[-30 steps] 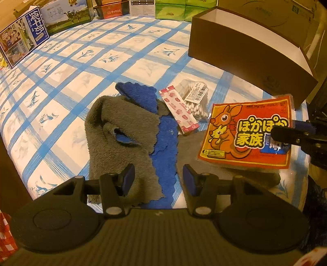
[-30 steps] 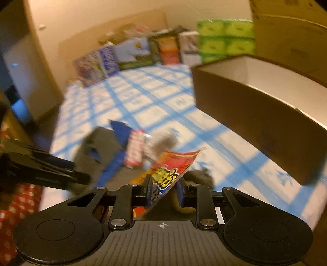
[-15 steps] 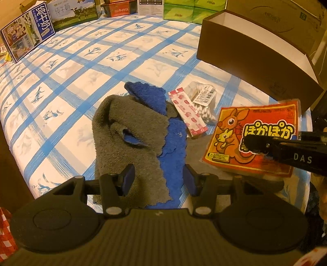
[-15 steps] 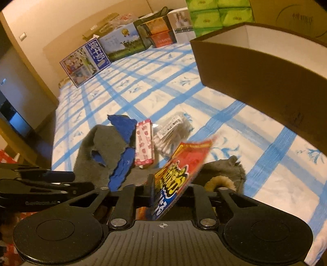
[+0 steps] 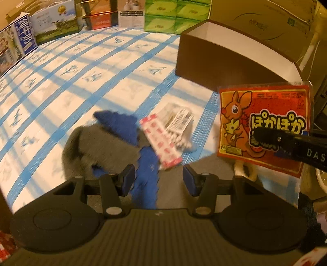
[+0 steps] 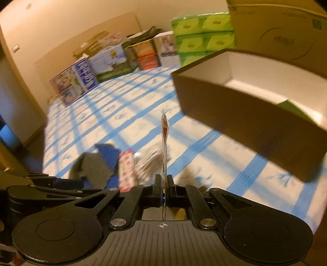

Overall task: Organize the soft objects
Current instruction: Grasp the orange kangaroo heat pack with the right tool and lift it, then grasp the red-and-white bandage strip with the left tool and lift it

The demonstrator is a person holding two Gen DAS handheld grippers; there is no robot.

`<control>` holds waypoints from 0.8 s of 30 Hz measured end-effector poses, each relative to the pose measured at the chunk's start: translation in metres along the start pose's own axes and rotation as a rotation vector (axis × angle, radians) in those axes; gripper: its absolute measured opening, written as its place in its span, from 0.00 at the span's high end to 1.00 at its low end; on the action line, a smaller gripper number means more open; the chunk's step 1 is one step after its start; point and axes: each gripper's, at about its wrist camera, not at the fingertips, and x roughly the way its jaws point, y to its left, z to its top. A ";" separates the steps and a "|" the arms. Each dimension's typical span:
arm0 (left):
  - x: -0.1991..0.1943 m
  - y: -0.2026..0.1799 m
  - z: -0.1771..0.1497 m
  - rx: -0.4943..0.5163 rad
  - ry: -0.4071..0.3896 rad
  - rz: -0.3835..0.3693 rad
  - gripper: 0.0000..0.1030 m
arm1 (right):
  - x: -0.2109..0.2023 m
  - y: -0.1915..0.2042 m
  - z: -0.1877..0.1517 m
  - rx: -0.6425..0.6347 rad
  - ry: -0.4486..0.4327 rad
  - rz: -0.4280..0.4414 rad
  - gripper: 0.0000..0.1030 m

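My right gripper (image 6: 164,184) is shut on an orange heat-pack packet (image 6: 164,141) with a kangaroo print. The packet stands edge-on between the pads, and in the left wrist view the same packet (image 5: 263,114) hangs above the bed, pinched by a black finger (image 5: 271,137). My left gripper (image 5: 158,181) is open and holds nothing. It hovers over a grey towel (image 5: 102,147) and a blue cloth (image 5: 120,124). A pink-patterned flat pack (image 5: 161,147) and a bag of cotton swabs (image 5: 177,126) lie beside them. Another grey cloth lies partly hidden under the packet.
An open brown box (image 5: 224,61) with a white inside stands on the blue-checked bedcover (image 5: 81,81) at the far right; something green lies inside it (image 6: 290,106). Cartons and green tissue packs (image 5: 175,16) line the far edge. The bed's near edge (image 5: 6,196) drops off at the left.
The right gripper's jaws closed fully on the packet, lifted it off the grey cloth and rolled it upright. The left gripper drifted towards the swabs and the box.
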 end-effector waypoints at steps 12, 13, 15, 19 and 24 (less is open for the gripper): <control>0.057 -0.003 0.024 -0.012 0.024 -0.010 0.55 | 0.021 -0.020 0.022 -0.008 -0.033 -0.076 0.97; 0.061 -0.002 0.024 -0.012 0.033 -0.008 0.56 | 0.023 -0.021 0.022 -0.010 -0.031 -0.077 0.97; 0.068 0.000 0.023 -0.011 0.043 0.002 0.58 | 0.025 -0.023 0.023 -0.007 -0.027 -0.078 0.97; 0.076 0.003 0.023 -0.024 0.057 -0.012 0.58 | 0.030 -0.026 0.021 -0.006 -0.010 -0.080 0.97; 0.082 0.004 0.026 -0.034 0.066 -0.028 0.69 | 0.034 -0.025 0.018 -0.004 0.010 -0.081 0.97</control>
